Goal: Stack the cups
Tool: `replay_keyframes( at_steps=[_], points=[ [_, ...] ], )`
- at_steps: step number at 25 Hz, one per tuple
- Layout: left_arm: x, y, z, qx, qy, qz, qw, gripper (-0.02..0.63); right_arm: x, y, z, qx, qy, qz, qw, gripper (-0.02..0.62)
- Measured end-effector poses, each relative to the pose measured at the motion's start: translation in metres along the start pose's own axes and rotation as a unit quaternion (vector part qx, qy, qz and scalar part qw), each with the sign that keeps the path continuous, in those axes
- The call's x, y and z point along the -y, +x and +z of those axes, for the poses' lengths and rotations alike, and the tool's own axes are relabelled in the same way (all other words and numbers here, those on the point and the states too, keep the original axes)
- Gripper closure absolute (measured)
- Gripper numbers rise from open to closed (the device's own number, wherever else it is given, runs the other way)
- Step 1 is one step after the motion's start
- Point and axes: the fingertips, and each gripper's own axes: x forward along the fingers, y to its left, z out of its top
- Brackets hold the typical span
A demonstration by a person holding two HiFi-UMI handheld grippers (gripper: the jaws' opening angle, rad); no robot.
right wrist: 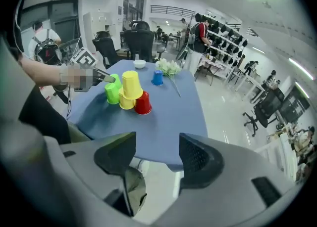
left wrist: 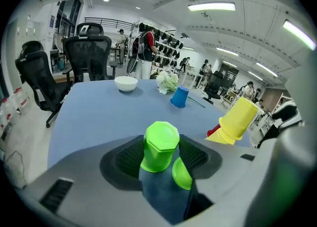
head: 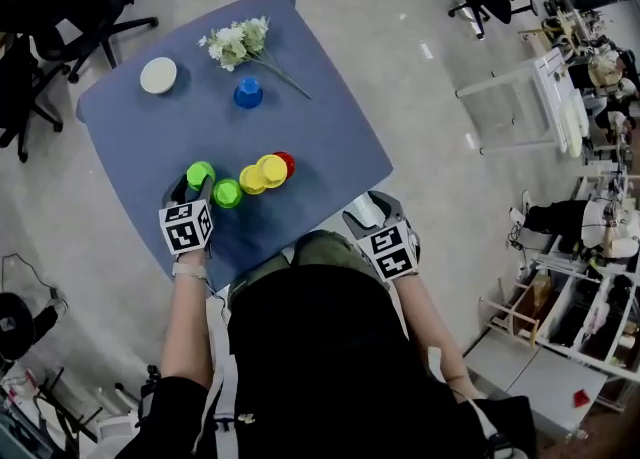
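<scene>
Left tongs [left wrist: 161, 160]: spread wide, a ribbed pad on either side of an upturned green cup [left wrist: 159, 146] that stands on the desk [left wrist: 94, 117] right between them. A dark gap shows at the right-hand pad, so no pinch there.
Cut off: a second green cup [left wrist: 181, 173] sits just right of the first, and its lower half is lost behind the right jaw in the left gripper view.
Barely seen: ahead and to the right of the left tongs, a tilted yellow cup [left wrist: 239, 117] leans over another yellow one. Only a sliver of the red cup [left wrist: 213, 131] peeks out behind them.
Head view fills in: both green cups whole, the yellows overlapping and the red cup touching the far yellow. The marker cube covers much of the left tongs.
Right tongs [right wrist: 157, 158]: jaws apart, nothing between them. They hang off the near desk edge over floor and a trouser leg, well apart from the cups.
Right gripper view adds: the red cup full height, beside the yellow pair.
Far from both tongs: a blue cup [left wrist: 179, 97], a white bowl [left wrist: 126, 83] and flowers [left wrist: 167, 81].
Hidden: the person's body covers the near desk edge in the head view.
</scene>
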Motion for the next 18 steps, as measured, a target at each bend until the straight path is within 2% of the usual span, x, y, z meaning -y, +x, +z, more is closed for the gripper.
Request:
replay_keyframes(
  at_steps=[3, 7, 15, 18],
  points=[
    [-0.002, -0.004, 0.005, 0.005, 0.009, 0.007, 0.9999, 0.382, 0.000, -0.006, -0.010, -0.002, 0.017, -0.007, 1.000, 0.311],
    [0.008, -0.020, 0.023, 0.021, 0.021, -0.001, 0.9996, 0.385, 0.001, -0.006, -0.015, -0.001, 0.026, -0.004, 1.000, 0.311],
    [0.057, -0.057, 0.061, 0.048, 0.080, -0.019, 0.9954, 0.385, 0.012, 0.007, -0.003, 0.019, 0.021, 0.016, 0.999, 0.311],
    [0.075, -0.064, 0.065, 0.045, 0.084, -0.034, 0.9949, 0.385, 0.016, 0.011, 0.004, 0.029, 0.017, 0.024, 0.999, 0.311]
  ],
)
